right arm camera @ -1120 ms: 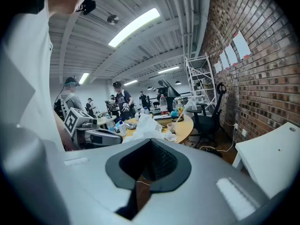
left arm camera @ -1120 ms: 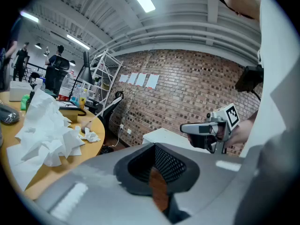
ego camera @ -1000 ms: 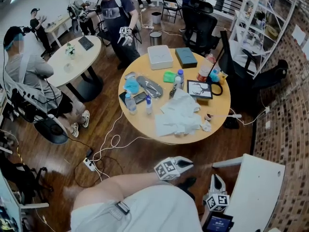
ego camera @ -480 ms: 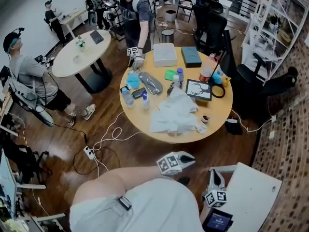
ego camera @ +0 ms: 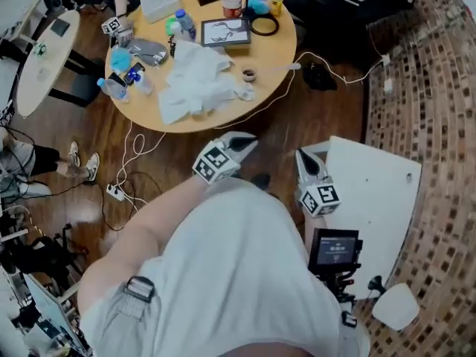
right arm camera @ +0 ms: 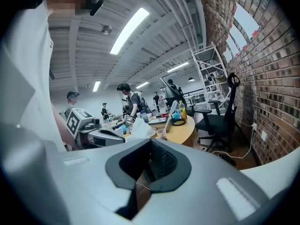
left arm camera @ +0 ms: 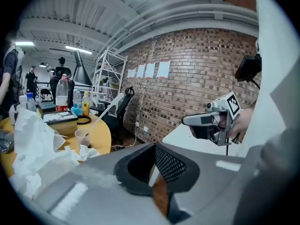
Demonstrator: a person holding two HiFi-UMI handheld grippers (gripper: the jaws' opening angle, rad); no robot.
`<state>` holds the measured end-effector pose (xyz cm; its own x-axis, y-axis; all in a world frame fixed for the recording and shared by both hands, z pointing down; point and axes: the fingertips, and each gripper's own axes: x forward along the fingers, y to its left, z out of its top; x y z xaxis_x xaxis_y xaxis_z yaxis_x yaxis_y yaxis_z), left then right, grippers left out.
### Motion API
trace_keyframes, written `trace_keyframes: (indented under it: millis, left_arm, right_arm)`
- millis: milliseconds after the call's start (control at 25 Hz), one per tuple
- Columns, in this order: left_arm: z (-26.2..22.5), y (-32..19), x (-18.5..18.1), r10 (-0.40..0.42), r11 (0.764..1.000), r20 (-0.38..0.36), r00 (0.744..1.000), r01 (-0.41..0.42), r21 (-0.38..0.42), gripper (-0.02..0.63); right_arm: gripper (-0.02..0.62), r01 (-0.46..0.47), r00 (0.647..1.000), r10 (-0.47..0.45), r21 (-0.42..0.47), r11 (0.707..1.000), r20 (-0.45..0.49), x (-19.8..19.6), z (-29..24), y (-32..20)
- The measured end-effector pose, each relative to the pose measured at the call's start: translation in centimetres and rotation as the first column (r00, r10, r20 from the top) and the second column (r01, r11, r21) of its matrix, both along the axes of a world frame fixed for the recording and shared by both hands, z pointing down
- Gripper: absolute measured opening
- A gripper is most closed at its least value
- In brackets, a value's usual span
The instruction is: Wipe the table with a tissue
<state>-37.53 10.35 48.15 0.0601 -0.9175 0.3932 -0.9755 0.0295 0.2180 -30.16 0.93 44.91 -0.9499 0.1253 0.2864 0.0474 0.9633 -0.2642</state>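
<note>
Left gripper [ego camera: 248, 141] and right gripper [ego camera: 304, 160] both clenched, empty, well short of table [ego camera: 277, 54] with tissue pile [ego camera: 195, 80].

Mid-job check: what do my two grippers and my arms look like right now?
The left gripper and right gripper are pale grey and wedge-shaped, with dark mesh-textured pads. Each carries a white cube with black square markers. The left forearm is bare, with no sleeve. The shirt is white.

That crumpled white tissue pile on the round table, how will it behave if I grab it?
The tissue pile looks crumpled and loose, so probably floppy and light. It seems several sheets, so a pinch may lift only some.
</note>
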Motion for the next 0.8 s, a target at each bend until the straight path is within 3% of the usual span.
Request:
trace_keyframes:
  millis: [240,520,760,800]
  left_arm:
    - [0.6,-0.6,-1.0,-0.03,0.996,0.037,0.999,0.033,-0.085,0.005]
    - [3.8,1.2,-6.2,-0.132,0.972,0.073,0.989,0.144,-0.187,0.005]
    - [6.7,1.6,-9.2,-0.177,0.934,0.009,0.984,0.171,-0.314,0.007]
    - [7.1,1.5,-9.9,-0.195,0.925,0.0,0.981,0.184,-0.332,0.031]
  right_arm:
    - [0.006,-0.007,1.0,0.007,-0.022,1.0,-0.017,1.0,-0.3,-2.0]
    - [0.006,0.028,0.998,-0.029,-0.005,1.0,-0.057,-2.3,0.3,-0.8]
    - [0.006,-0.025,0.997,0.026,0.012,1.0,-0.076,-3.4,-0.9,-1.3]
    - [0.006,-0.036,0.996,0.037,0.013,0.999,-0.079,-3.7,-0.9,-1.6]
